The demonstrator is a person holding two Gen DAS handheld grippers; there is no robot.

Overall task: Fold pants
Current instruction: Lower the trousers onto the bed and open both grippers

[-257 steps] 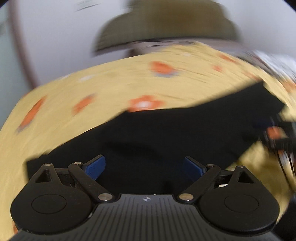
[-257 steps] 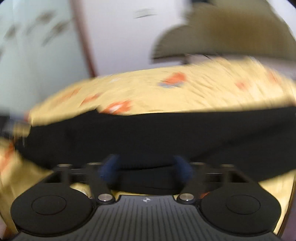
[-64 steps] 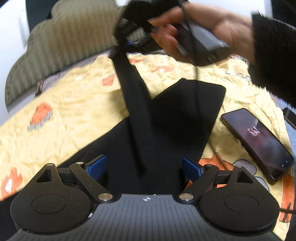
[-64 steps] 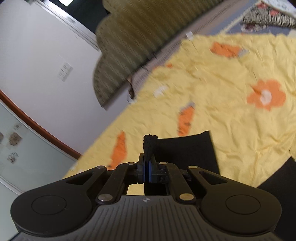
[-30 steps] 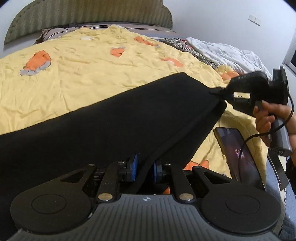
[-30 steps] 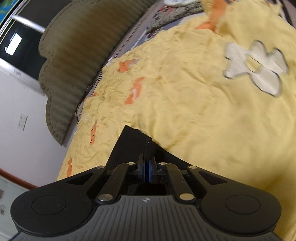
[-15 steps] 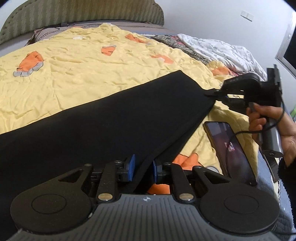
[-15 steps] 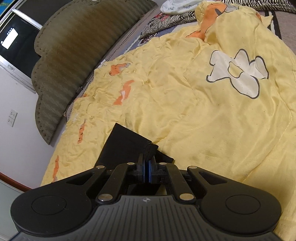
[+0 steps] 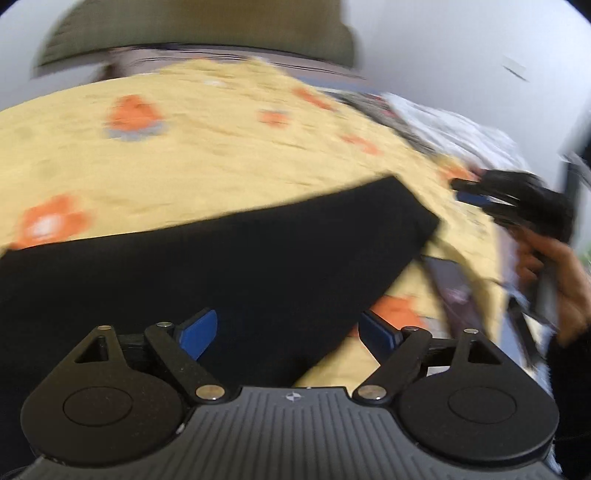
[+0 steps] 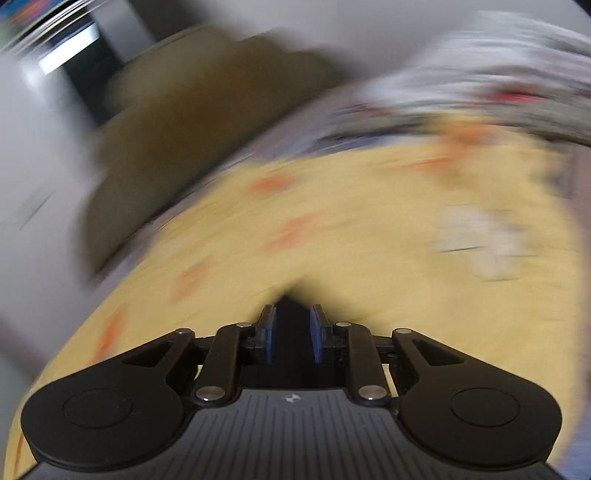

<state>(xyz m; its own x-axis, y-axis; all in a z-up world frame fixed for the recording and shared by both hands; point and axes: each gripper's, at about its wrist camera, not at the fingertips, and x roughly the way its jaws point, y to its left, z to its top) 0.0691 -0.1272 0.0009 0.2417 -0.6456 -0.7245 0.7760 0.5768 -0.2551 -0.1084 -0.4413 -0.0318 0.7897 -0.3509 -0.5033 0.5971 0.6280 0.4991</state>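
Note:
The black pants lie flat on the yellow flowered bedspread, folded lengthwise, with one end at the right. My left gripper is open above the near edge of the pants, its blue pads apart and nothing between them. My right gripper shows in the left wrist view, held in a hand just right of the pants' far corner. In the blurred right wrist view my right gripper has its pads parted by a narrow gap, with a dark tip of the pants just ahead.
A phone lies on the bedspread right of the pants, near the hand. A padded olive headboard stands at the far end. Striped and white bedding is piled at the far right.
Both grippers have let go of the pants: the left one opened wide, the right one opened a little. The pants now lie flat on the bed. Both views are blurred by motion.

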